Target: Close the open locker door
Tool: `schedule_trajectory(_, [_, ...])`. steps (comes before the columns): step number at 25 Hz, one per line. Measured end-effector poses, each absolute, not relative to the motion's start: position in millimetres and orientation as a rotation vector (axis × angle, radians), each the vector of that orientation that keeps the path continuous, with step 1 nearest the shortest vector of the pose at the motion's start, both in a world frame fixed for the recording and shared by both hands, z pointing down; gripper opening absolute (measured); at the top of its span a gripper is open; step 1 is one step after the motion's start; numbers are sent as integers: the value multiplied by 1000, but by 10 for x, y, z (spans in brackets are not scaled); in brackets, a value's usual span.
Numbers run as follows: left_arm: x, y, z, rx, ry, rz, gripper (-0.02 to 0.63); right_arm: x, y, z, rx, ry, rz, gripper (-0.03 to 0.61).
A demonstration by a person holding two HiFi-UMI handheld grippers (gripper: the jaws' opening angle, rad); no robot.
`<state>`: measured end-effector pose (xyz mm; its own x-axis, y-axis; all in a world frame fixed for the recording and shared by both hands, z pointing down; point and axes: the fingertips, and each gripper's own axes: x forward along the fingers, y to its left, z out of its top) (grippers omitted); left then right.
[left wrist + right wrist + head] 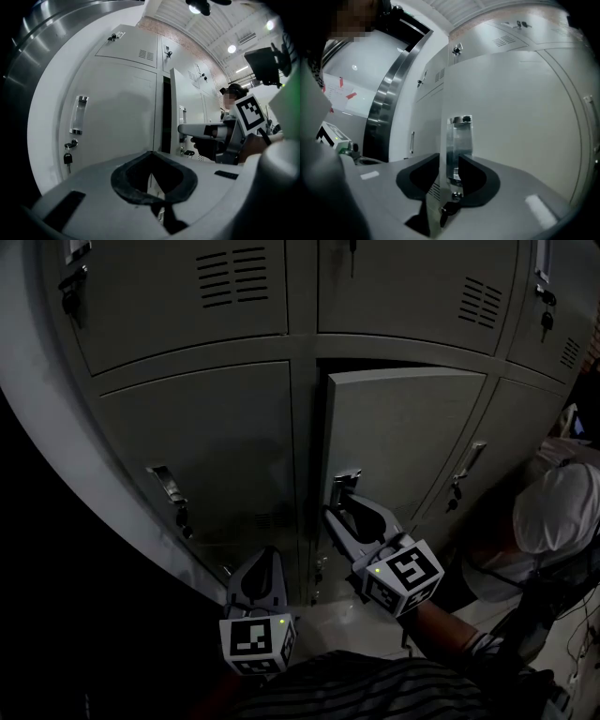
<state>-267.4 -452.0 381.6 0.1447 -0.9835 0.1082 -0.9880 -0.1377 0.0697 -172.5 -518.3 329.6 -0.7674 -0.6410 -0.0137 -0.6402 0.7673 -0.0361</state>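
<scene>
The grey locker door (403, 427) in the middle of the bank stands ajar, with a dark gap along its left edge. My right gripper (339, 507) reaches up to the door's chrome handle (345, 479). In the right gripper view its jaws straddle the door's free edge (443, 117), and the pads press on that edge and on the handle (459, 145). My left gripper (269, 554) hangs lower and to the left, shut and empty, in front of the neighbouring closed door. The left gripper view shows the ajar door (174, 108) and the right gripper (187, 130) at it.
The closed locker on the left has a handle (164, 484) with a key (68, 158) hanging below it. Another closed locker with a handle (469, 460) lies to the right. A person in a white cap (558, 507) stands close by at the right. A steel column (389, 93) rises left of the lockers.
</scene>
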Motion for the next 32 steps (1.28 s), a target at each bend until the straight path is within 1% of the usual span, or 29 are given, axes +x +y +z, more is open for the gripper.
schedule_trajectory(8, [-2835, -4661, 3789, 2258, -1993, 78, 3, -1890, -5622, 3396, -1120, 2956, -35, 120])
schedule_trajectory(12, [-2833, -4645, 3776, 2238, -1995, 73, 3, -1882, -5687, 3390, -1108, 2945, -43, 46])
schedule_trajectory(14, [-2826, -4623, 3774, 2241, -1997, 67, 3, -1886, -5682, 3387, -1089, 2943, -56, 38])
schedule_trajectory(15, [-2814, -4604, 3770, 2240, -1993, 70, 3, -1905, -5667, 3387, -1071, 2951, -55, 49])
schedule_trajectory(17, [-2781, -4561, 3755, 2232, -1986, 70, 3, -1949, -5620, 3386, -1028, 2973, -63, 118])
schedule_trajectory(18, [-2765, -4539, 3745, 2233, -1991, 65, 3, -1955, -5589, 3380, -1013, 2981, -72, 141])
schedule_trajectory(20, [-2732, -4494, 3728, 2251, -2009, 53, 3, -1919, -5491, 3343, -997, 2981, -76, 153])
schedule_trajectory(26, [-2490, -4180, 3582, 2296, -2022, 37, 3, -1597, -4884, 3068, -959, 2943, -44, 153])
schedule_trajectory(32, [-2043, -3510, 3368, 2340, -2030, -24, 3, -1062, -3949, 2746, -935, 2871, 19, 148])
